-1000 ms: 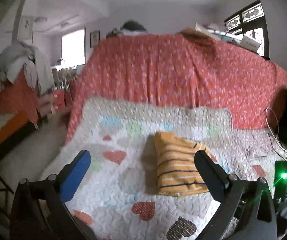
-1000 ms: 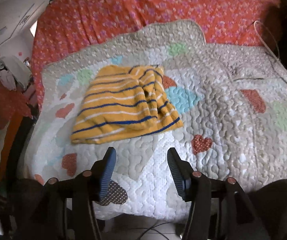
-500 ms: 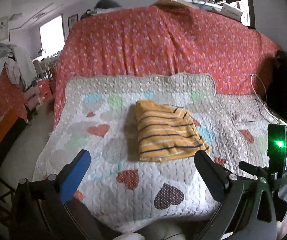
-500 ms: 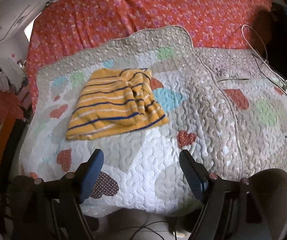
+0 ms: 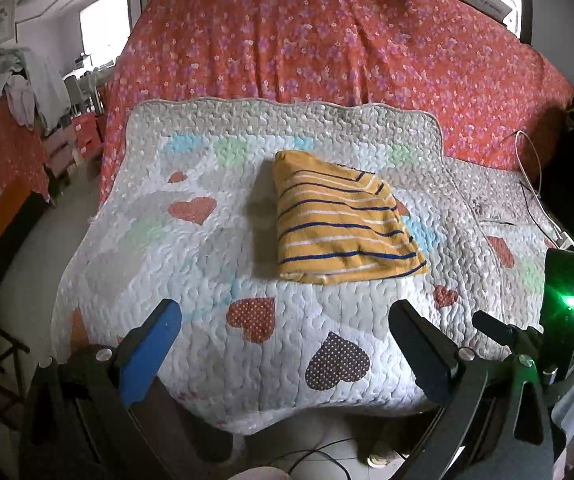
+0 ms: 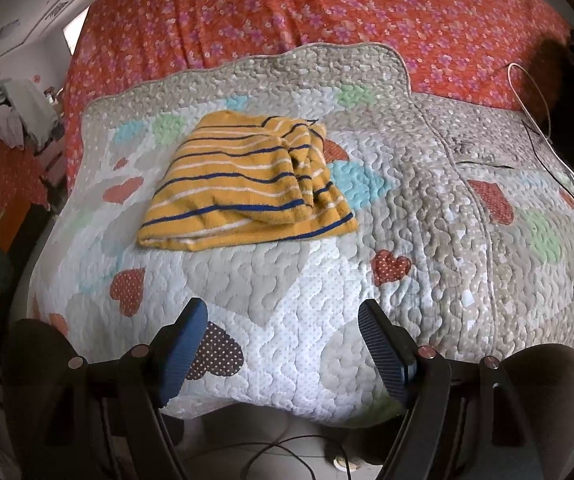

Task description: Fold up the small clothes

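The yellow garment [image 5: 343, 228] with navy and white stripes lies folded into a thick wedge at the centre of the heart-patterned quilt [image 5: 207, 248], its right side bunched into ridges in my right view. I can read no writing anywhere. A red floral sheet [image 5: 327, 48] rises behind, and a white cable [image 6: 535, 100] loops at upper right. My left gripper [image 5: 285, 322] and right gripper [image 6: 283, 322] hang spread and empty at the quilt's near edge, well apart from the garment.

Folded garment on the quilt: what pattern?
Mustard yellow with navy and white stripes; clearest in the right wrist view.
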Tool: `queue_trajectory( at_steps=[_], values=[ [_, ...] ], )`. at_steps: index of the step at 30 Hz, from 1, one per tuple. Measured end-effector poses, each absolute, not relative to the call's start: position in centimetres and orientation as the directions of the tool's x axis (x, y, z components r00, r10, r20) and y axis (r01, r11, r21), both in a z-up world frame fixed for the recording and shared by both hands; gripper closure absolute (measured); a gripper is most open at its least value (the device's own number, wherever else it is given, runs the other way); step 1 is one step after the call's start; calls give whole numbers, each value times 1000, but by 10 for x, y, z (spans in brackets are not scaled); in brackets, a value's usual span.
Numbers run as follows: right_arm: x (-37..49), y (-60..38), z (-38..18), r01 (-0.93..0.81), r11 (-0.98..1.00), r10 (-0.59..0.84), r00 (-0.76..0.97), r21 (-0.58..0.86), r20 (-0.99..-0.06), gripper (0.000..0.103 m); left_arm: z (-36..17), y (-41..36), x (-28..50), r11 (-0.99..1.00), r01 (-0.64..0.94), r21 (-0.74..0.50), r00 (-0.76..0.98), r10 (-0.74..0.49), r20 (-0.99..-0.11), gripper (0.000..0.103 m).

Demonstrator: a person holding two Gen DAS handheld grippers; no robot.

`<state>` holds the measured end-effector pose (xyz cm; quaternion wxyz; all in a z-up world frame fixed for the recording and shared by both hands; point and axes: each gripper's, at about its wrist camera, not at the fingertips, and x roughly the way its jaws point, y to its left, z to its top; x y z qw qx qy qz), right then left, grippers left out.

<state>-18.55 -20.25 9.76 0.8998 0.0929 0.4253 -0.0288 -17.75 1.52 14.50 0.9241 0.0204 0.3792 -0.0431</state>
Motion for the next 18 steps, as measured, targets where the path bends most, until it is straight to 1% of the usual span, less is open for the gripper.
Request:
queue_trajectory(
  at_steps=[8, 18],
  values=[
    [-185, -202, 95, 129, 982, 28, 628, 139, -778, 20, 140, 14, -176, 993, 122, 3, 695, -84, -714, 0],
    [-184, -200, 90, 121, 984, 28, 617, 129, -787, 20, 130, 14, -173, 993, 116, -25, 660, -96, -745, 0]
  ],
)
